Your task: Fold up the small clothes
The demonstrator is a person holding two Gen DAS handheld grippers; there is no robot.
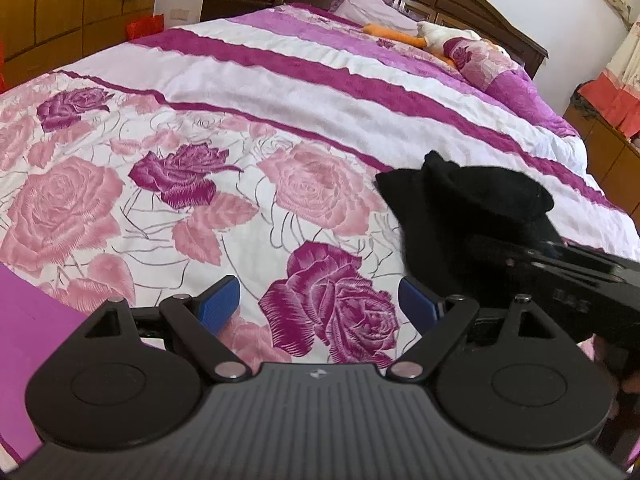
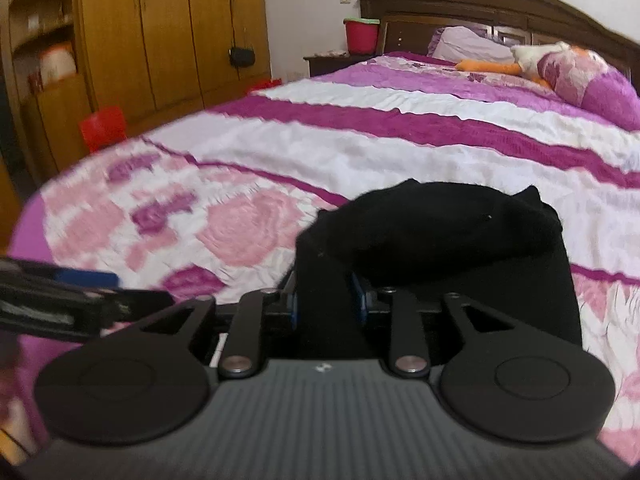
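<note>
A black garment (image 2: 440, 232) lies bunched on the floral bedspread (image 2: 248, 148), its upper part folded over into a rounded hump. My right gripper (image 2: 326, 294) is at its near edge with the jaws narrow. Black cloth fills the gap between the blue pads (image 2: 359, 296) and touches both. In the left wrist view the garment (image 1: 460, 200) is at the right, and the right gripper's dark body (image 1: 560, 276) reaches into it from the right. My left gripper (image 1: 318, 286) hovers wide open over a purple rose print to the garment's left, with nothing between its blue pads (image 1: 220, 300).
A pillow (image 1: 484, 60) and an orange and white soft toy (image 1: 424, 36) lie at the head of the bed by the dark headboard (image 2: 500, 4). A wooden wardrobe (image 2: 160, 32), a red bin (image 2: 360, 36) on a nightstand and a red stool (image 2: 104, 128) stand beyond the bed's left side.
</note>
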